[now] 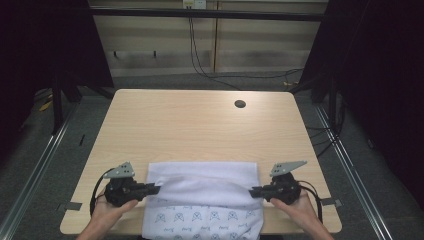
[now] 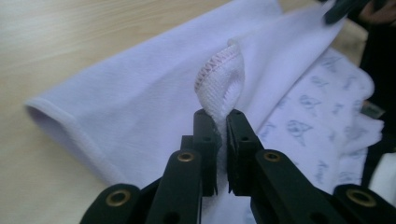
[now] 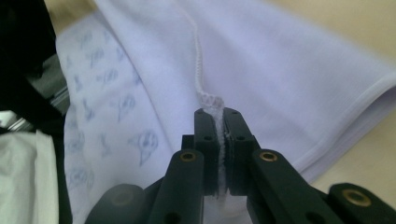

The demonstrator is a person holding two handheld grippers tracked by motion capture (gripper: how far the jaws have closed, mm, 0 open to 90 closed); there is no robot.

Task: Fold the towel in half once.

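Cloth (image 1: 202, 187): white, printed, lay folded at the near edge of the table (image 1: 200, 125), long axis left to right. Likely light, soft and limp; best taken by its stitched hem. Left gripper (image 1: 156, 189) and right gripper (image 1: 253, 190) were each clenched on that hem.

Left gripper (image 1: 156, 189), right gripper (image 1: 254, 190): black bodies, grey three-cornered top plates, trailing black cables. Black fingers (image 2: 205, 140) with brass-coloured pivot rivets. Forearms bare.

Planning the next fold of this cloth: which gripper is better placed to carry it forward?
Neither alone: left gripper and right gripper each clamp the white cloth hem, level at opposite sides.
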